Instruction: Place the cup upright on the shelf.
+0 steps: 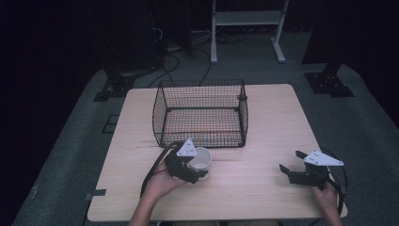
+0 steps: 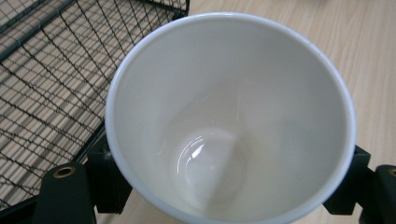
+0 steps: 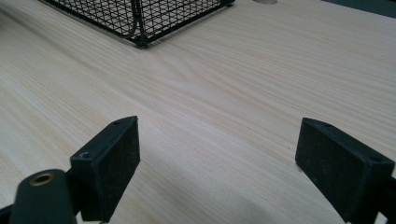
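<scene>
A white cup stands tilted just in front of the black wire basket, near the table's front left. My left gripper is shut on it. In the left gripper view the cup faces me with its mouth open and its inside empty, and the black pads press on its outer wall from both sides. My right gripper is over the table at the front right, jaws wide apart. In the right gripper view its pads stand over bare wood with nothing between them.
The wire basket is empty and open at the top, in the middle of the light wooden table. Its near corner lies far ahead of the right gripper. Dark floor, cables and a white stand lie beyond the table.
</scene>
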A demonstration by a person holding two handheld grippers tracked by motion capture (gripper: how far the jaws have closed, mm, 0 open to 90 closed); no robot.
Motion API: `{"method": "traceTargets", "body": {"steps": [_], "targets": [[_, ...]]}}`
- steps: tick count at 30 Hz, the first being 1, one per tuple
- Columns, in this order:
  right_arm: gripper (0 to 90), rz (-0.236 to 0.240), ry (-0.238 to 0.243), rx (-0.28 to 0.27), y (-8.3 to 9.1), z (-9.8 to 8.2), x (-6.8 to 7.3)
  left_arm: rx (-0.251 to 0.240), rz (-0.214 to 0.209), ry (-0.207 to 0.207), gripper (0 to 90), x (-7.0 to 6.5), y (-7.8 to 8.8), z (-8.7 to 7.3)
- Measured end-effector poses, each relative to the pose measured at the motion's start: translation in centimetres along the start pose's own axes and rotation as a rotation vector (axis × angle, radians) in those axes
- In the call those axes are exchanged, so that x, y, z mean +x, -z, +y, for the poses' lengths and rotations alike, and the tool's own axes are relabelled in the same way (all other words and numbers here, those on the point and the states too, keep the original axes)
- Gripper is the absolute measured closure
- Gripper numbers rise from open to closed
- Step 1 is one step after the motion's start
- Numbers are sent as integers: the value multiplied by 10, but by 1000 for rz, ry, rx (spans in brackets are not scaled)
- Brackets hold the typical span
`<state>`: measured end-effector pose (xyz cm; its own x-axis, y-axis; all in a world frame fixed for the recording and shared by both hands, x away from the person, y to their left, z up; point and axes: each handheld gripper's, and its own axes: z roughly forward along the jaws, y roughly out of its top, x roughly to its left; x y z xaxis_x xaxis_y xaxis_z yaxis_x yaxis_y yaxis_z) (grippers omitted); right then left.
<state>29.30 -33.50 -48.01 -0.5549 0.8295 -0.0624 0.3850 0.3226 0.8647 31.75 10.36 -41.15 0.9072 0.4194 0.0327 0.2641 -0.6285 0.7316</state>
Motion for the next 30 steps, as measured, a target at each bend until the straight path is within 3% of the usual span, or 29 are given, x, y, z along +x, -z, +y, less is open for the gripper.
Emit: {"method": "traceTargets", "body": {"steps": [30], "targets": [[131,6,-12,-17,1,-1,-1,3,-18,-32,210,24,29,45]]}}
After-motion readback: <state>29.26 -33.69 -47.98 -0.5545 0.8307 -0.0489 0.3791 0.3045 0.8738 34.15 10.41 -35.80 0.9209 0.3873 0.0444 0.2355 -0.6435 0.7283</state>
